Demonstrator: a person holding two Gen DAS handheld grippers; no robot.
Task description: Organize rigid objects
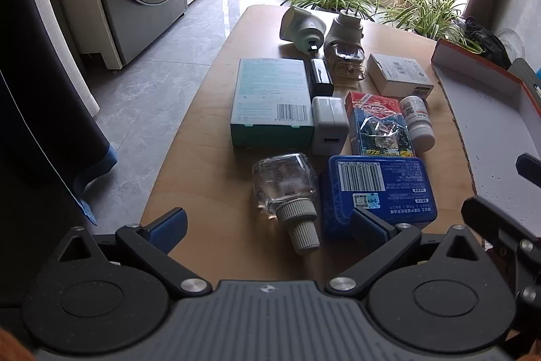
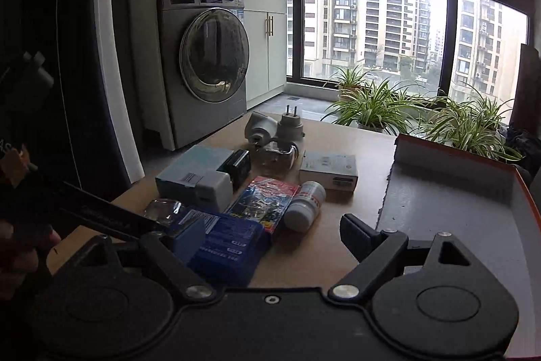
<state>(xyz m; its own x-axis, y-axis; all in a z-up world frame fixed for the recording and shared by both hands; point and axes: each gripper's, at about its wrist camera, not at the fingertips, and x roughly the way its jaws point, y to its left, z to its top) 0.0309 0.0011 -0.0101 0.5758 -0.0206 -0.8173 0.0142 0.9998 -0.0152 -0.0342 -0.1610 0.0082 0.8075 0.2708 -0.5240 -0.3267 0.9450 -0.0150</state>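
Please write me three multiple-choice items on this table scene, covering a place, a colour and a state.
1. Where does the clear bottle lie?
A. Left of the blue tin
B. Inside the tray
C. On the floor

2. What colour is the pill bottle?
A. Green
B. White
C. Black

3. How does the left gripper stand?
A. Shut on the tin
B. Shut on the bottle
C. Open, gripping nothing

Answers: 1 A, they lie side by side; 2 B, white body and cap; 3 C, the pads stand wide apart.
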